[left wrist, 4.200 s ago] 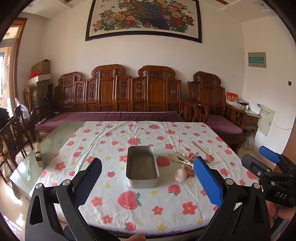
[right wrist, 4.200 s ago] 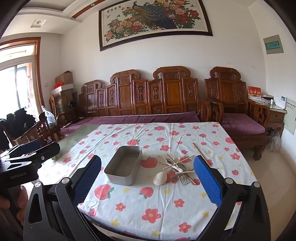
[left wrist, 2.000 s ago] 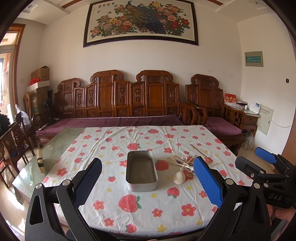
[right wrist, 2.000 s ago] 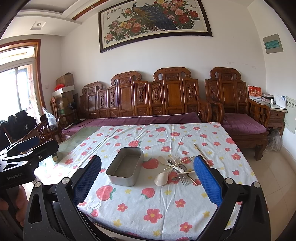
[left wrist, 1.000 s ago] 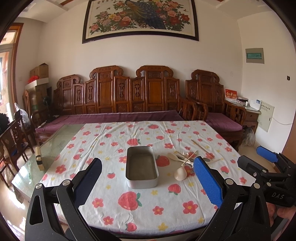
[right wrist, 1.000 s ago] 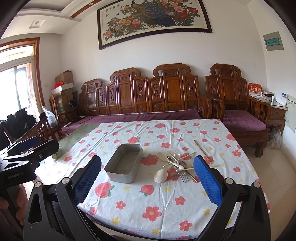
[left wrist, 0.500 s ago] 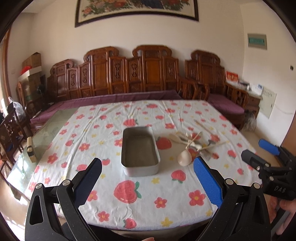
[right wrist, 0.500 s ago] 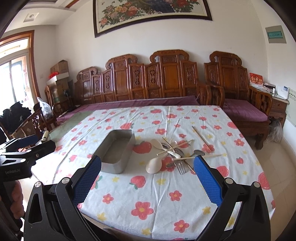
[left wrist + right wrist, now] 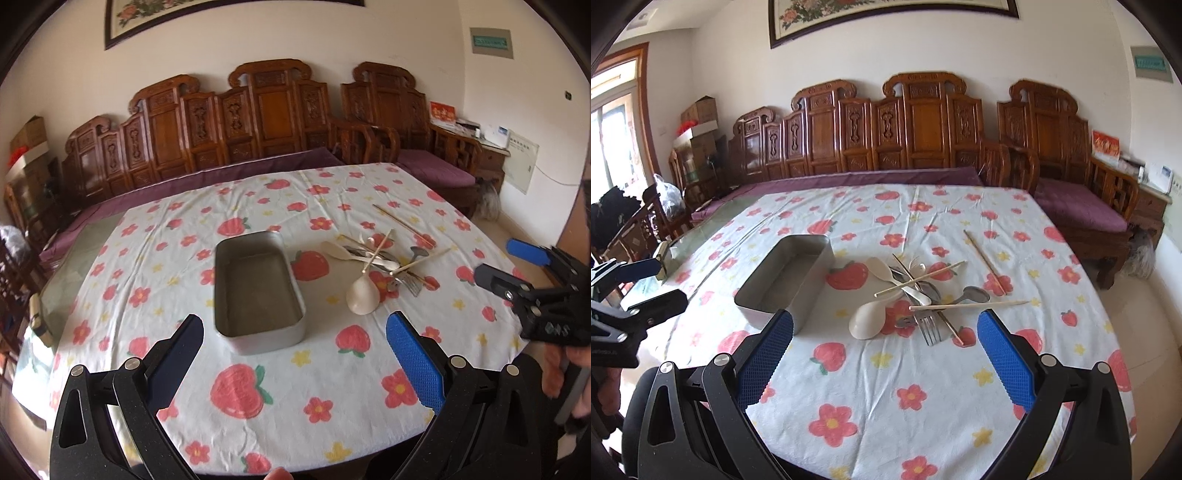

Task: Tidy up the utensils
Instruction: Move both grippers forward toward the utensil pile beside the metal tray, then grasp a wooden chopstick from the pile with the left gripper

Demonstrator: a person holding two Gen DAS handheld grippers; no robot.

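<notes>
Left gripper (image 9: 294,347) is standing wide open over the near edge of the tabletop (image 9: 258,435), its fingers (image 9: 415,363) touching nothing and holding nothing; right gripper (image 9: 885,345) is likewise gaping wide and empty, its blue pads (image 9: 1004,360) hanging clear of the cloth; each gripper is showing at the edge of the other's view. Metal tin (image 9: 256,291) is sitting empty near the tabletop's middle. Utensils are lying in a crossed heap just to the right of the tin, apart from it: a white spoon (image 9: 868,319) nearest the viewer, a fork (image 9: 929,326) beside it, metal spoons (image 9: 973,294) and chopsticks (image 9: 967,305) overlapping; one chopstick (image 9: 984,262) is lying alone beyond the heap. A carved wooden bench (image 9: 916,140) is lining the far wall.
</notes>
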